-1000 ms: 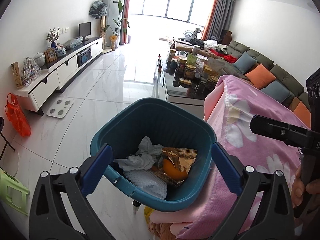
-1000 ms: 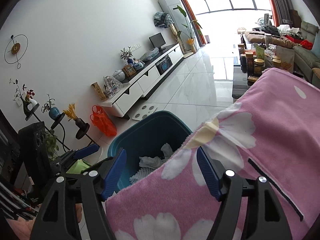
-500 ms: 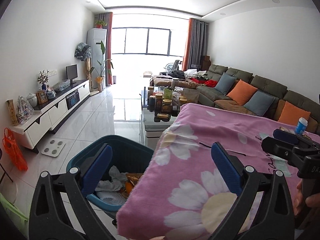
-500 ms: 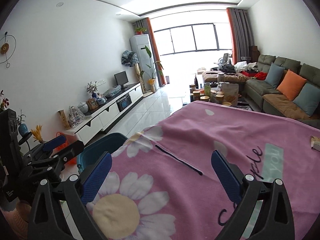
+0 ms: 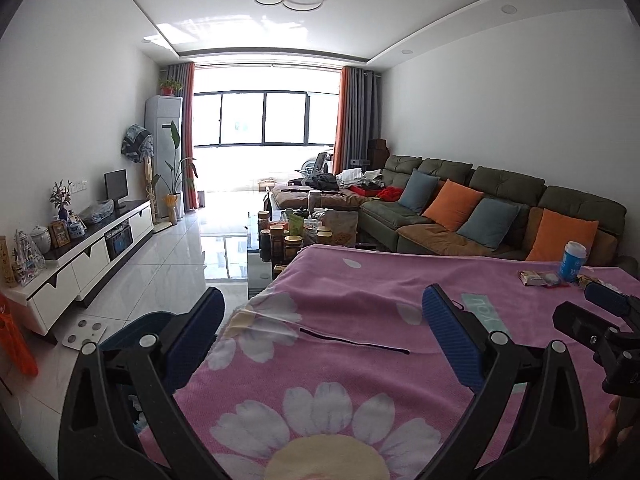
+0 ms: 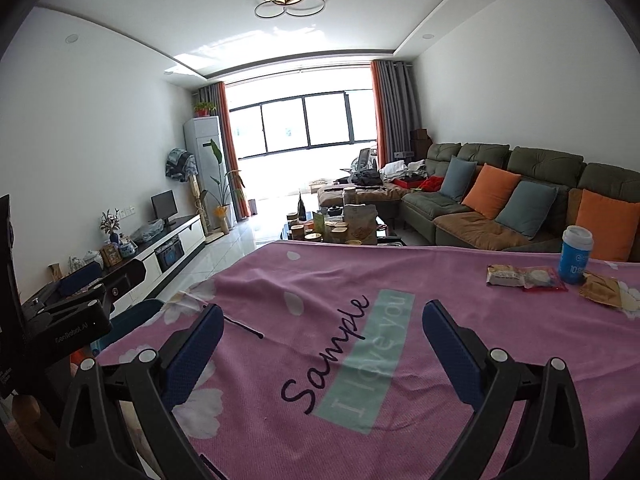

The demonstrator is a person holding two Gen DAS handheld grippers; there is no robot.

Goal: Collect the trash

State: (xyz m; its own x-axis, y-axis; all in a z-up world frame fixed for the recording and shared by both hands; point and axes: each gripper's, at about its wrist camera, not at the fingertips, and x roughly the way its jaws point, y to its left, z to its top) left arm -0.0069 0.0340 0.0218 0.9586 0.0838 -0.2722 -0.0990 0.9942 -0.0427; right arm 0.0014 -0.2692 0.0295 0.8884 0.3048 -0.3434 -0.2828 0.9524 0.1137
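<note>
Trash lies at the far right of a table under a pink flowered blanket [image 6: 328, 280]: a blue and white cup [image 6: 575, 255], a clear wrapper with red edge [image 6: 540, 278], a pale snack packet [image 6: 503, 275] and a brown packet [image 6: 602, 291]. The same cup [image 5: 573, 261] and wrappers [image 5: 538, 278] show in the left wrist view. My right gripper [image 6: 322, 344] hangs open over the blanket, nothing between its blue pads. My left gripper [image 5: 320, 334] is open too, empty, over the blanket's left end. The teal bin [image 5: 132, 330] sits on the floor below the table's left edge, mostly hidden.
A glass coffee table [image 5: 256, 248] crowded with jars stands beyond the blanket. A green sofa with orange and blue cushions [image 5: 492, 208] runs along the right wall. A white TV cabinet [image 5: 92, 256] lines the left wall, with white tiled floor between.
Both grippers swung right and tilted up, away from the teal bin of trash and over the pink blanket. The cup and wrappers came into view. The right jaws widened.
</note>
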